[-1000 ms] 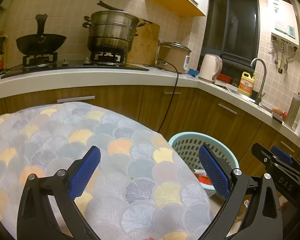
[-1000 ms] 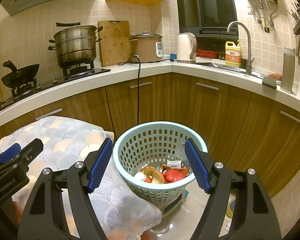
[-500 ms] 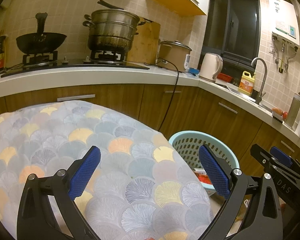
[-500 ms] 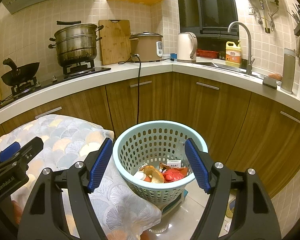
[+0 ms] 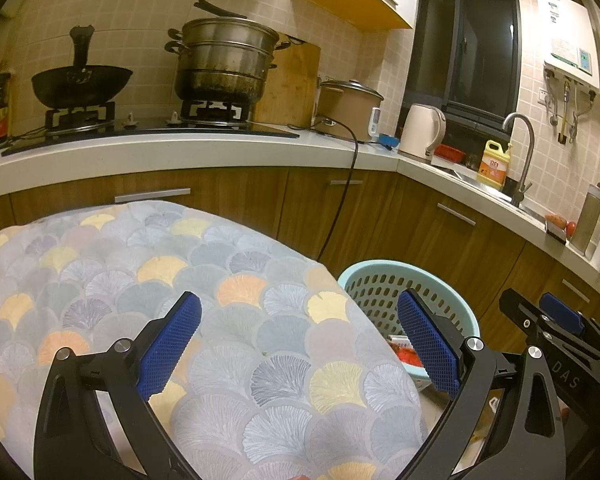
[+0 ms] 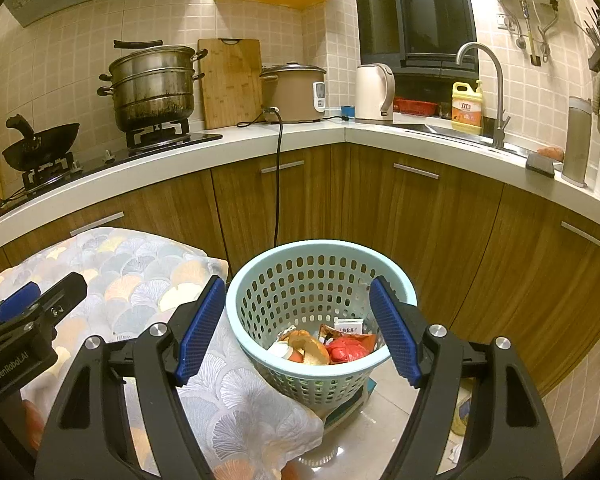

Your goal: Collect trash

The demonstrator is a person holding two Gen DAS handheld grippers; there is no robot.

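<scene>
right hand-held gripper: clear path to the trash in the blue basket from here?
Probably yes. The right hand-held gripper is open and empty, aimed at the basket, whose top is uncovered with the trash exposed at the bottom. The tablecloth edge sits beside the rim, not over it.

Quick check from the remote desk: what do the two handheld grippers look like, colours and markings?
Both match: black open-frame plastic arms with silver screws and blue textured pads. The left gripper reads "GenRobot.AI" on its side; the right gripper shows letters "DAS". No cables or sleeves visible.

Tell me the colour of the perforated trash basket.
Pale aqua; the basket shows best in the right wrist view.
</scene>
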